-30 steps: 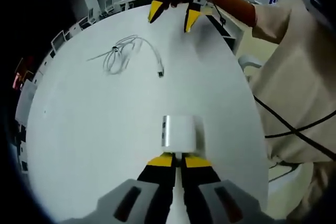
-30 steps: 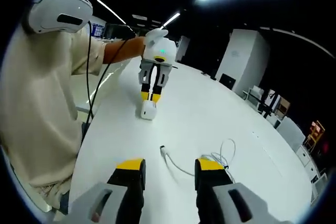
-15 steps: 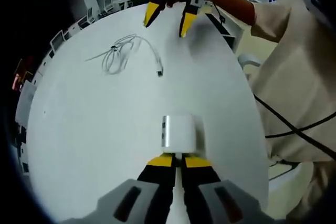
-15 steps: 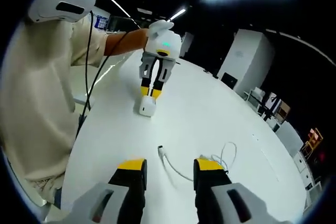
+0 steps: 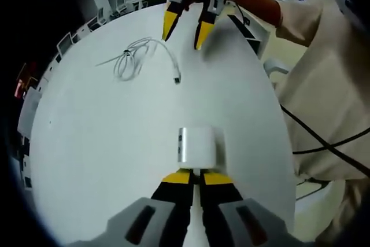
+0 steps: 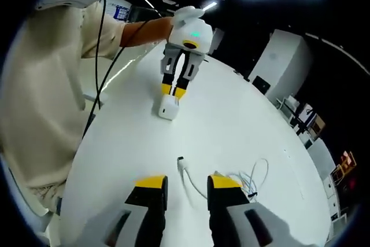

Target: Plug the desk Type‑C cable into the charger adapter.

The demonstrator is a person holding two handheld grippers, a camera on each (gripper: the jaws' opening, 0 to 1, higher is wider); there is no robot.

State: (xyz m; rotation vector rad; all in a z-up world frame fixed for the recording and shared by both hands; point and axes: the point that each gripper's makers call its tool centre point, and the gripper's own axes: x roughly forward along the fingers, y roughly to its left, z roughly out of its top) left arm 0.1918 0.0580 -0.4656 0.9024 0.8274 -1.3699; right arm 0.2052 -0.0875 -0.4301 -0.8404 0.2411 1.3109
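Note:
The white charger adapter (image 5: 196, 144) lies on the round white table (image 5: 98, 143), its port side facing left. My left gripper (image 5: 197, 176) has its jaws nearly together, pinched on the adapter's near end. Farther off lies the white Type-C cable (image 5: 132, 61), loosely coiled, with its plug (image 5: 177, 80) pointing toward the adapter. My right gripper (image 5: 182, 30) hovers open beyond the plug. In the right gripper view the plug (image 6: 181, 159) lies just ahead of my open right gripper (image 6: 188, 184). The cable (image 6: 254, 174) trails off right. The left gripper (image 6: 174, 90) holds the adapter (image 6: 169, 107).
A person in a beige shirt (image 5: 329, 85) stands at the table's right edge, with a black cord (image 5: 324, 143) hanging across the shirt. Desks and chairs (image 5: 75, 33) ring the far side of the table. Bare tabletop (image 6: 243, 120) lies between cable and adapter.
The right gripper has come closer to the cable plug and its jaws have narrowed a little. The left gripper and the adapter have stayed put.

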